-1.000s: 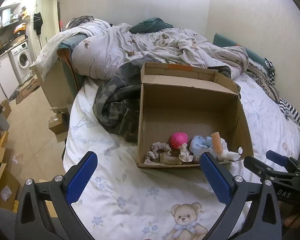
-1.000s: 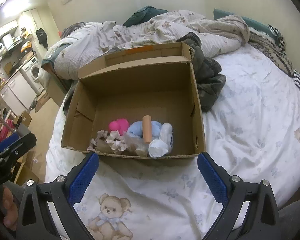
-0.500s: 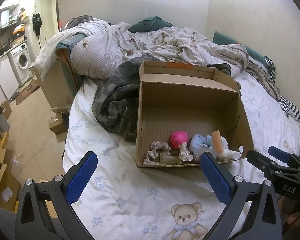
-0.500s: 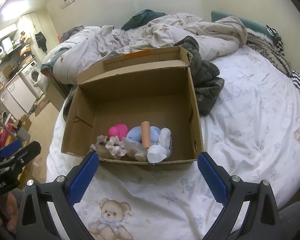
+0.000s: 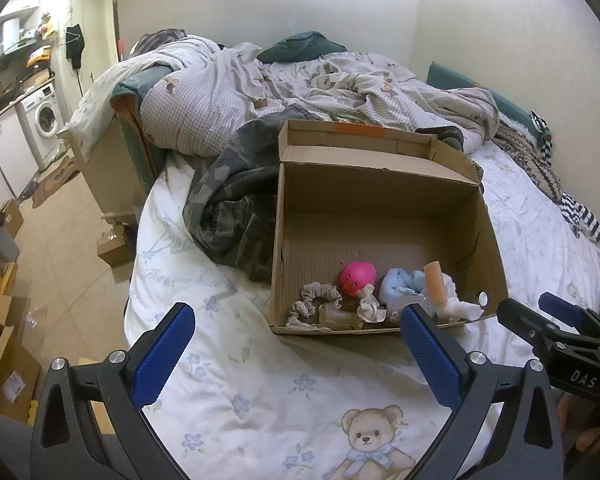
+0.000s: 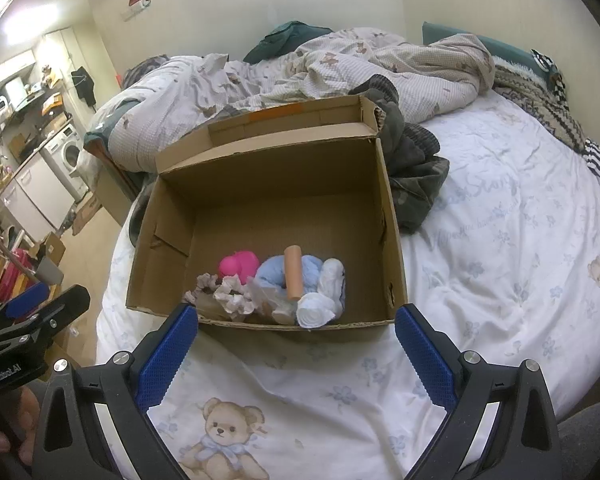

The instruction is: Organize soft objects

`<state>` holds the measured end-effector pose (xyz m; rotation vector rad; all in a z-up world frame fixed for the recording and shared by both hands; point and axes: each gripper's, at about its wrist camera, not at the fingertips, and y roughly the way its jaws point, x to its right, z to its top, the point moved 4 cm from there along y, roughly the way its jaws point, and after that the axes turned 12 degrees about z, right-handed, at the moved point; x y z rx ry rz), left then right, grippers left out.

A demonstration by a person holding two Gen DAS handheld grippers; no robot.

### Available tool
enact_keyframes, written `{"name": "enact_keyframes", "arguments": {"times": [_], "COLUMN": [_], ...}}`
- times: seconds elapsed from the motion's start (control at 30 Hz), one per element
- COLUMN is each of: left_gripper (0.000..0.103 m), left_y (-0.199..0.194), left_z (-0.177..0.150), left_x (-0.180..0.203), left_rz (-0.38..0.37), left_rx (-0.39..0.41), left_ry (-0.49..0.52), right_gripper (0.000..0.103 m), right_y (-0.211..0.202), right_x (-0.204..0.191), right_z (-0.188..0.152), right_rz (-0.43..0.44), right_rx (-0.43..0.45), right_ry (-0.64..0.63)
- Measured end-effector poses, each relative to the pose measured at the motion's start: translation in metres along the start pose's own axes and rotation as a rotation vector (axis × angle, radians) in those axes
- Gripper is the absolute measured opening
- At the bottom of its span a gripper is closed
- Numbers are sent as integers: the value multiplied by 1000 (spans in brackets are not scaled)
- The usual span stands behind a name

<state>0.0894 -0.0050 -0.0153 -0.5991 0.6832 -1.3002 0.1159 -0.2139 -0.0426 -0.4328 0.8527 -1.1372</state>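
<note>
An open cardboard box (image 5: 380,196) (image 6: 272,184) lies on the bed. Along its near wall sit a pink toy (image 5: 357,274) (image 6: 239,265), a light blue plush (image 5: 400,285) (image 6: 308,270), an orange tube (image 5: 434,282) (image 6: 293,273), rolled white cloth (image 6: 320,304), a lacy scrunchie (image 5: 315,297) and crumpled cloth (image 6: 232,296). My left gripper (image 5: 296,344) is open and empty, just short of the box. My right gripper (image 6: 296,340) is open and empty at the box's near edge. Each gripper shows at the edge of the other's view.
The bed has a white teddy-bear sheet (image 5: 284,400) (image 6: 480,280). A camouflage garment (image 5: 236,208) (image 6: 412,168) lies beside the box. A rumpled checked duvet (image 5: 300,88) is piled behind. The floor, cartons and a washing machine (image 5: 42,120) lie to the left.
Both views have drawn back and up slightly from the box. Both grippers stay open and empty. The objects in the box have not moved.
</note>
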Motion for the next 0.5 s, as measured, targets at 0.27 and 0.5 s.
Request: {"name": "enact_keyframes", "arguments": {"times": [0.27, 0.5], "left_gripper": [102, 102], "left_y": [1, 5], "left_z": [0, -6], "left_x": [1, 6], "left_rz": [-4, -5], "left_rx": [-5, -7], "left_ry": [2, 11], "right_gripper": [103, 103], "right_y": [0, -2], "right_x": [-2, -5], "right_z": [1, 3], "right_rz": [0, 2], "right_rx": [3, 8], "right_ry": [-4, -8]}}
